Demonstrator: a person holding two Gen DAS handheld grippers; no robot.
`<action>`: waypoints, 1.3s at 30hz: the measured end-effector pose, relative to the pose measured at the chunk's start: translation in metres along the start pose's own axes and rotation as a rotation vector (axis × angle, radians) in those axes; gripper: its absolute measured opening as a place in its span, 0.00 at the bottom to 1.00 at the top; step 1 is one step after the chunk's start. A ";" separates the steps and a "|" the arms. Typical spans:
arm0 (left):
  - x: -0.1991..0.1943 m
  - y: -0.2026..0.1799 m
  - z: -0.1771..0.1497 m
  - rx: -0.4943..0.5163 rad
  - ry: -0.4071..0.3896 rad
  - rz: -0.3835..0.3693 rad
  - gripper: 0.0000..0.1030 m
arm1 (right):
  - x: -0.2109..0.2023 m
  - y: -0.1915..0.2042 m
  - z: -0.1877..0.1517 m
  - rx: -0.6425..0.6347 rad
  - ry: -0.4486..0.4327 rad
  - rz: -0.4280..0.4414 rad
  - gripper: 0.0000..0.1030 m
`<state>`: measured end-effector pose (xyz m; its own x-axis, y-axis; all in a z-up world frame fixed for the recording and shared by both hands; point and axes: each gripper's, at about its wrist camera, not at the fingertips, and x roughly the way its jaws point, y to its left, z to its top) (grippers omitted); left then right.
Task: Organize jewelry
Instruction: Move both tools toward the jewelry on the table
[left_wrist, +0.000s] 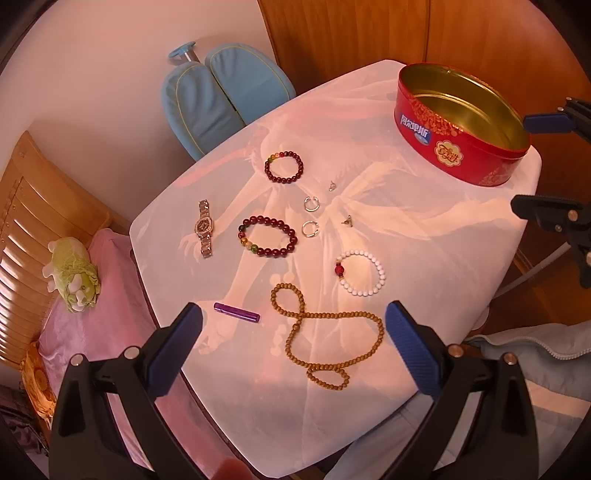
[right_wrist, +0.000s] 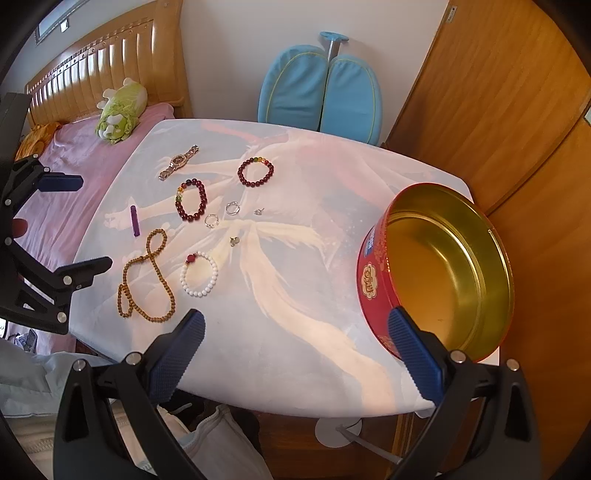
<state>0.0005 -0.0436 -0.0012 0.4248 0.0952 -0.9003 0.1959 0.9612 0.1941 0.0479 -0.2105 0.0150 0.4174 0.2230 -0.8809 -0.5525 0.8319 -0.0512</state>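
Left wrist view: left gripper (left_wrist: 293, 330) fingers spread, empty, above wooden necklace (left_wrist: 325, 338).

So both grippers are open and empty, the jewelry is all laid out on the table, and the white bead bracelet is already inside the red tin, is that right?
Not quite. The white bead bracelet is not inside the red tin; it lies on the table beside the wooden bead necklace, and the right wrist view shows the tin's gold interior bare. The rest holds: left gripper and right gripper are open and empty.

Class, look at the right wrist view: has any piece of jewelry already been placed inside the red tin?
No. The red tin shows only its bare gold interior, while pieces like the white bead bracelet lie on the table.
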 end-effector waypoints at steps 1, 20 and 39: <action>-0.001 -0.002 0.000 0.000 -0.002 0.001 0.93 | 0.000 0.000 -0.001 -0.002 -0.002 -0.002 0.97; -0.004 0.009 0.008 -0.002 -0.004 0.017 0.93 | 0.000 -0.004 -0.005 0.011 0.001 0.040 0.97; -0.004 0.042 -0.039 -0.378 0.102 0.101 0.93 | 0.034 0.020 0.009 -0.299 -0.046 0.210 0.97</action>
<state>-0.0275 0.0069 -0.0045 0.3319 0.2008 -0.9217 -0.1896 0.9713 0.1433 0.0575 -0.1816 -0.0116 0.3006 0.4011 -0.8653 -0.8133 0.5816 -0.0130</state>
